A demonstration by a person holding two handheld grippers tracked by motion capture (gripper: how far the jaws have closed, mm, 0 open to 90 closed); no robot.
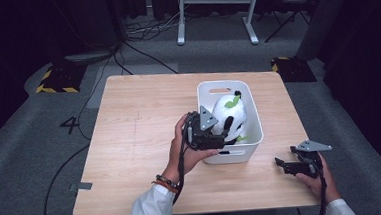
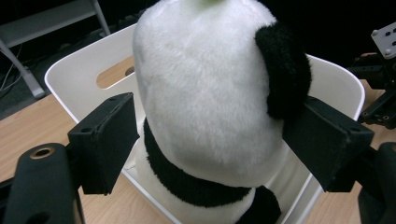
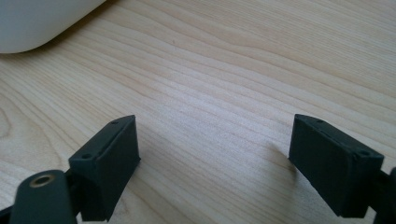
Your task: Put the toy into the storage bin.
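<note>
A white and black panda plush [image 1: 233,116] with a green leaf on its head sits upright inside a white plastic bin [image 1: 225,84] on the wooden table. My left gripper [image 1: 224,134] reaches over the bin's near left wall. In the left gripper view its two black pads press on either side of the panda's head [image 2: 205,93], the right pad against a black ear. The bin's rim [image 2: 70,74] with a handle slot curves behind the plush. My right gripper [image 1: 282,165] hovers low over bare wood to the right of the bin, jaws wide apart [image 3: 215,154] with nothing between them.
The wooden table [image 1: 139,120] has free room left of the bin and along the front. A corner of the bin [image 3: 37,23] lies ahead of the right gripper. Cables, a desk frame and yellow-black floor markers lie on the grey carpet beyond the table.
</note>
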